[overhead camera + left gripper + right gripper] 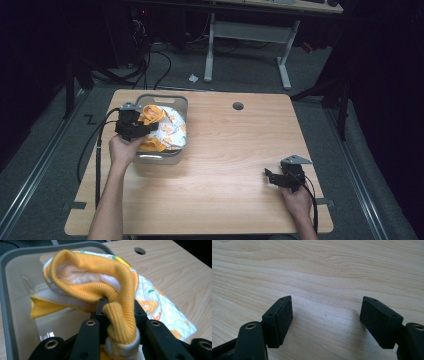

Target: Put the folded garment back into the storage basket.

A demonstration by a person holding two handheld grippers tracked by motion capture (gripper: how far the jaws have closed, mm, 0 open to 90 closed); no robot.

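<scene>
I see a light wooden table (pixel 225 165) in a dark room. At its left a grey plastic bin (pixel 172 100) holds a white garment with orange print (pixel 170 131). My left gripper (pixel 119 315) is over the bin, its jaws pinching the garment's orange ribbed cuff (pixel 110 287). At the right, my right gripper (pixel 272 176) rests low over bare wood, jaws spread wide.
</scene>
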